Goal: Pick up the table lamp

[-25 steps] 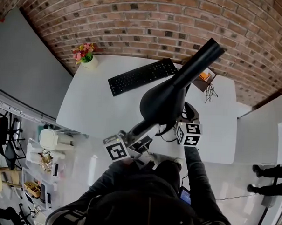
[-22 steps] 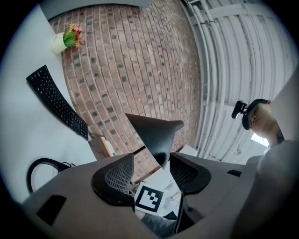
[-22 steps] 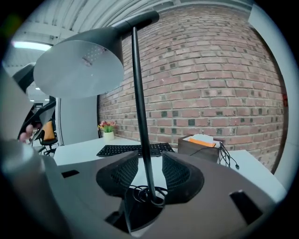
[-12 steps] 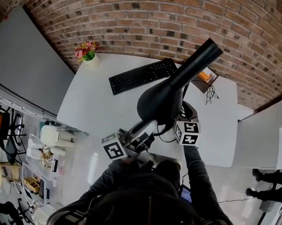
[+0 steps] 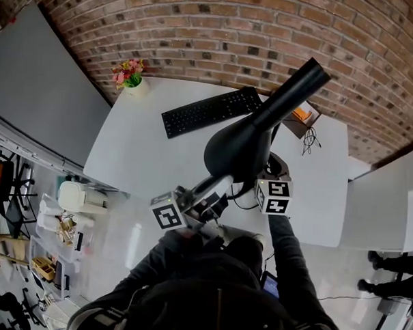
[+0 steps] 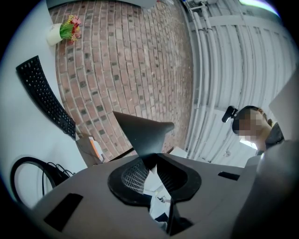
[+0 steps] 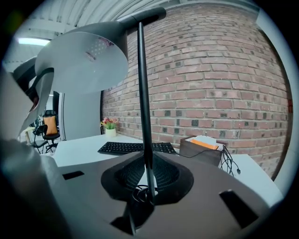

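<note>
A black table lamp stands at the near edge of the white table (image 5: 139,151); its round shade (image 5: 238,152) and long slanted arm (image 5: 291,93) fill the middle of the head view. My left gripper (image 5: 206,194) reaches up to the shade's lower rim. In the left gripper view the dark shade (image 6: 142,133) runs down between the pads of the left gripper (image 6: 150,170), whose jaws have just been closing onto it. The thin black stem (image 7: 144,93) stands between the jaws of my right gripper (image 7: 147,179), which have just been closing and now pinch it.
A black keyboard (image 5: 212,111) lies behind the lamp. A flower pot (image 5: 130,79) stands at the table's far left corner. A wooden box (image 5: 301,117) and tangled cables (image 5: 309,139) sit at the far right. A brick wall (image 5: 219,38) backs the table. A shelf cart (image 5: 68,209) stands at the left.
The lamp and both grippers keep nearly the same place in the head view; only the view itself has shifted slightly.
</note>
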The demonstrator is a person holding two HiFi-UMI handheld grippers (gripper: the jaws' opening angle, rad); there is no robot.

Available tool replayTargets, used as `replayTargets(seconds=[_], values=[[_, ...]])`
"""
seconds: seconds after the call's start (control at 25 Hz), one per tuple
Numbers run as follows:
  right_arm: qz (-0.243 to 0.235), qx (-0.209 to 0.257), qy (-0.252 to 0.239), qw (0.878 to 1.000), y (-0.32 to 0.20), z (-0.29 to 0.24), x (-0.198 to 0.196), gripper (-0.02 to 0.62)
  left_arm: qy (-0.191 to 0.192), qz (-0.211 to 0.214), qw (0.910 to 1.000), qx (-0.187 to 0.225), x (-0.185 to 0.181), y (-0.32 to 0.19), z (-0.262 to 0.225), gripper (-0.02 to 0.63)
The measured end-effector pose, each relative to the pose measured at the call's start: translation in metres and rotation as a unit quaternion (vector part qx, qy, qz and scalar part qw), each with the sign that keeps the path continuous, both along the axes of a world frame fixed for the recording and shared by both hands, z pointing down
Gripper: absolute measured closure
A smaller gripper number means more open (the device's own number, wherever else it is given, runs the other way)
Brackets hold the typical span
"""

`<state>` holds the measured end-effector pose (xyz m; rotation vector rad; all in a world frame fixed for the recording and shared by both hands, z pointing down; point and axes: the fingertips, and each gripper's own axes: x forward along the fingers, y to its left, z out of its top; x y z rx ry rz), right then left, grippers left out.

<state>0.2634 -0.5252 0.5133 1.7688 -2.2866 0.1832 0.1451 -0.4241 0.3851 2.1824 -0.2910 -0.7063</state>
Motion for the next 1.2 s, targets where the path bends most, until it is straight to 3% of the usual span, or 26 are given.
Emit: replayTargets(seconds=[0.48, 0.92, 1.2], values=[[0.019, 0.027, 0.006, 0.999, 0.001, -0.002, 0.006, 0.548, -0.022, 0.045, 0.9973, 0.054, 0.013, 0.009, -0.006, 0.572], [0.032, 0.037, -0.019, 0.999, 0.009, -0.014, 0.007, 0.548, -0.078, 0.099, 0.9825, 0.137, 0.031, 0.036, -0.016, 0.589], [0.039, 0.066, -0.009, 0.997, 0.002, -0.047, 0.016, 0.548, -0.063, 0.100, 0.9806, 0.156, 0.033, 0.031, -0.039, 0.589]])
